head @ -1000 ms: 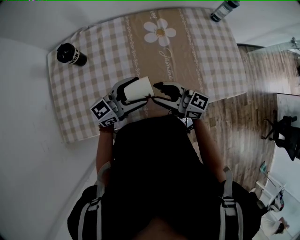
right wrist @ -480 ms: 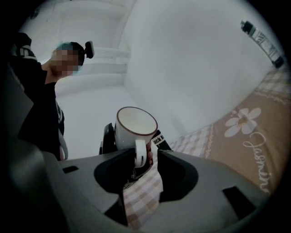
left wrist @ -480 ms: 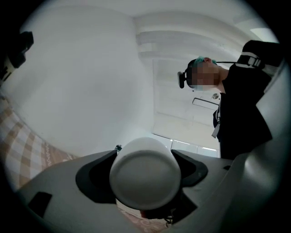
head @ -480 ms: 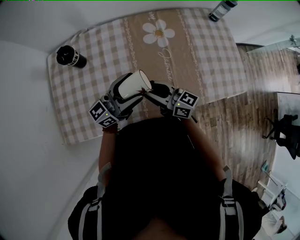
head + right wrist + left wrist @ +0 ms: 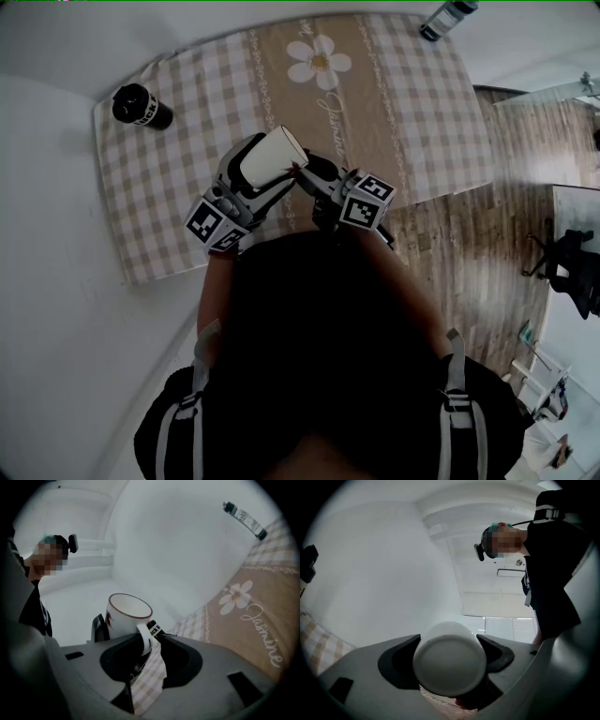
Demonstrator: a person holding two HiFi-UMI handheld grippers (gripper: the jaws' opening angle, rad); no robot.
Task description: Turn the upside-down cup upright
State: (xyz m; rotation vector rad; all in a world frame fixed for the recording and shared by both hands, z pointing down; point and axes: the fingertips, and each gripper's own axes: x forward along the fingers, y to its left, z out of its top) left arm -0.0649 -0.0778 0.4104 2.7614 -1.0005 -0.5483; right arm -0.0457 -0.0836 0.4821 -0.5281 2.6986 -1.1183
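The left gripper [image 5: 449,649] clamps the smooth white ceramic mug [image 5: 265,156] by its round body between dark pads [image 5: 396,663] (flat base nearest its palm). The right gripper [image 5: 153,644] has just been closing its jaws. The looped handle [image 5: 144,638] sits between them, not visibly pinched.

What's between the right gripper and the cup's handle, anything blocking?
Nothing visible. The left gripper holds the cup tilted above the tablecloth. The handle sits between the jaws of the right gripper, which have just been closing but don't press it yet. The black bottle and the second bottle are at far corners.
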